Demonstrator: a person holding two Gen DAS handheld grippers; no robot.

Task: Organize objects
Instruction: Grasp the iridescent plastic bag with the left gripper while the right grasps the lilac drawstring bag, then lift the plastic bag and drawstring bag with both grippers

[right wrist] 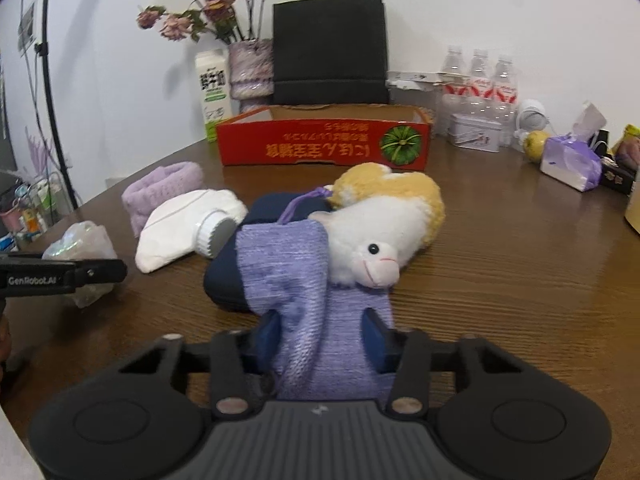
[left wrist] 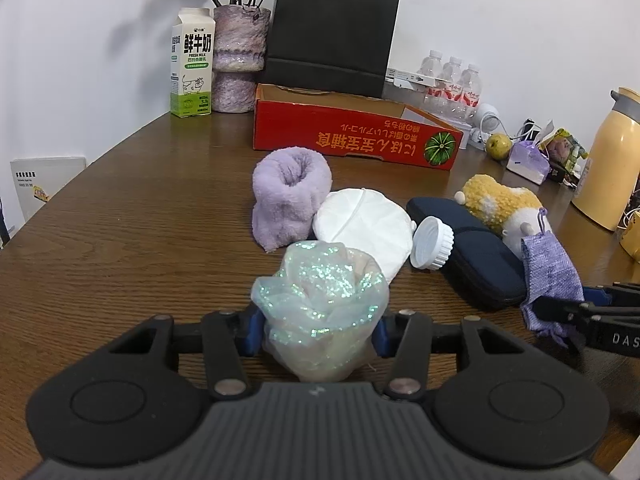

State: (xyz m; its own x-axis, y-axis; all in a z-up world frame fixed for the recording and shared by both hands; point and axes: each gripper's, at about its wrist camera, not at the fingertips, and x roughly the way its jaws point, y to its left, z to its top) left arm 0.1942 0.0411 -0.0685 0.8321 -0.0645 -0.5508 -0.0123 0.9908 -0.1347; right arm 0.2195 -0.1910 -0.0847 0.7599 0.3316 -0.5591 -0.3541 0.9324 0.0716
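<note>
My left gripper (left wrist: 318, 330) is shut on a glittery translucent bundle (left wrist: 320, 300) that rests on the wooden table (left wrist: 140, 240). My right gripper (right wrist: 326, 336) is shut on the near end of a purple knitted drawstring pouch (right wrist: 296, 268), which drapes over a dark blue case (right wrist: 224, 280) and leans on a yellow-and-white plush toy (right wrist: 384, 224). Beyond the bundle lie a rolled lilac towel (left wrist: 288, 196), a white cloth mask (left wrist: 360, 220) and a white jar lid (left wrist: 432, 242). A red cardboard tray (left wrist: 352, 136) stands open behind them.
Along the back wall stand a milk carton (left wrist: 192, 64), a vase of dried flowers (left wrist: 240, 56), a black paper bag (left wrist: 332, 36) and water bottles (left wrist: 452, 80). At right are a yellow thermos (left wrist: 608, 168), a pear (left wrist: 498, 146) and a tissue pack (left wrist: 528, 160).
</note>
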